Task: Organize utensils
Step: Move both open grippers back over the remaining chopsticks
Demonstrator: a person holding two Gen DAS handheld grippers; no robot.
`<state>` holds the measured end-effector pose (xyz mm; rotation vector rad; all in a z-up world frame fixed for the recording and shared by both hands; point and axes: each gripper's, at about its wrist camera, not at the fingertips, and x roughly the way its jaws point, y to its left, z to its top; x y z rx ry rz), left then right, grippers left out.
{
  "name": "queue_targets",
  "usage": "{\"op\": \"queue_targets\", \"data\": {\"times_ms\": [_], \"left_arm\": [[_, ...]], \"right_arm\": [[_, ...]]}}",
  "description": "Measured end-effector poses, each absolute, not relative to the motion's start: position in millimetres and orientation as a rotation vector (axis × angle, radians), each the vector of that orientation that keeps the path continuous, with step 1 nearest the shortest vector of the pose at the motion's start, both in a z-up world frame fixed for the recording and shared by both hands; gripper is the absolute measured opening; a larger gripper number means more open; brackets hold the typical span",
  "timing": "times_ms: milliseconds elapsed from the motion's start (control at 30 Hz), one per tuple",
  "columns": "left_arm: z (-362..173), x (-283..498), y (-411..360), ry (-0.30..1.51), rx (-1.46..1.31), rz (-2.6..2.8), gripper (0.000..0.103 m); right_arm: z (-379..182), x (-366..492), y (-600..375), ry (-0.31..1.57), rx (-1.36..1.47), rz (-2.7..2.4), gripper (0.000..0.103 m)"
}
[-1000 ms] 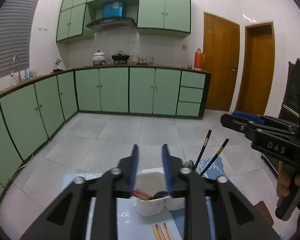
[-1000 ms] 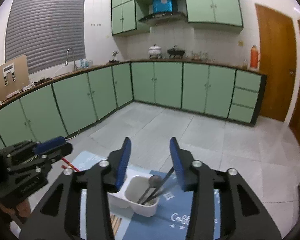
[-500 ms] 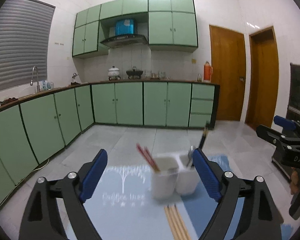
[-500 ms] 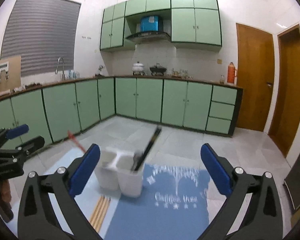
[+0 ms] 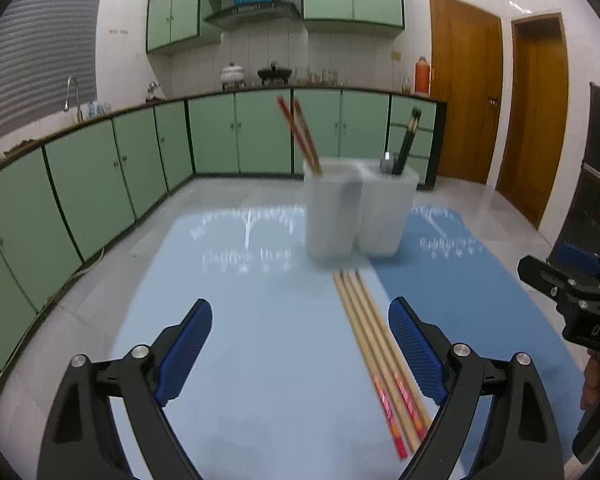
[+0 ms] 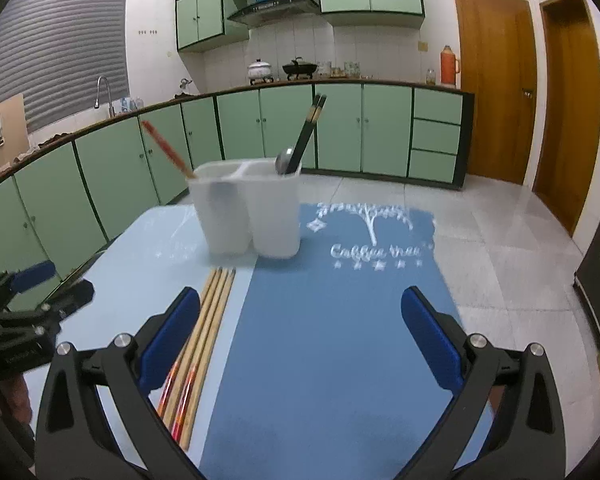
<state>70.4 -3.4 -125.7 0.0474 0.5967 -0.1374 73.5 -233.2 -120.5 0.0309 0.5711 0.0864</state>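
Low over the near edge of the worktop (image 5: pixel 260 360), the left tongs (image 5: pixel 300 350) stand released, jaws spread wide with nothing between them. The right tongs (image 6: pixel 300 344) hang beside them over the darker blue mat (image 6: pixel 340 320), likewise wide apart and holding nothing.

Just inside the left tongs' right finger lie four wooden chopsticks (image 5: pixel 374 336), side by side and touching, running from near the tongs away toward the holder; their near ends carry red and orange markings. In the right wrist view the same bundle passes just beside the left finger of the right tongs, along the seam between the pale blue mat (image 5: pixel 240 300) and the dark one.

Beyond the chopsticks' far tips, and close to them, stands the white two-compartment utensil holder (image 6: pixel 252 216), upright on the mats. Its left compartment holds a pair of red-tipped chopsticks (image 5: pixel 300 136) leaning left. Its right compartment holds black chopsticks (image 6: pixel 308 132) and a metal spoon (image 6: pixel 284 160), leaning right.

By my reading the job is more than half done: three sets already sit in the holder, sorted by compartment, and the four loose chopsticks on the worktop are what remains. They probably belong with the other wooden pair on the left, though that is only a guess
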Motion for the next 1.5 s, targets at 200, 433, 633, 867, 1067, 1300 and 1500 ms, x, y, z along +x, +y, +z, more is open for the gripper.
{"op": "queue_targets", "data": {"times_ms": [200, 433, 633, 867, 1067, 1300, 1500], "left_arm": [[-156, 54, 0, 0.658, 0.048, -0.138, 0.088], [-175, 45, 0, 0.713, 0.059, -0.151, 0.088], [-184, 38, -2, 0.744, 0.068, -0.155, 0.088], [-191, 31, 0, 0.77, 0.064, -0.153, 0.088], [-195, 29, 7, 0.788, 0.052, -0.146, 0.088], [-197, 27, 12, 0.794, 0.042, -0.145, 0.088], [-197, 28, 11, 0.8, 0.041, -0.149, 0.088]], "right_arm": [[-140, 59, -223, 0.613, 0.037, 0.1, 0.098], [-157, 47, -214, 0.663, 0.021, 0.119, 0.097], [-169, 36, -203, 0.703, -0.021, 0.153, 0.097], [-184, 25, -187, 0.766, -0.055, 0.208, 0.076], [-193, 19, -174, 0.791, -0.074, 0.231, 0.067], [-202, 19, -169, 0.819, -0.079, 0.222, 0.064], [-206, 22, -171, 0.826, -0.077, 0.202, 0.063]]}}
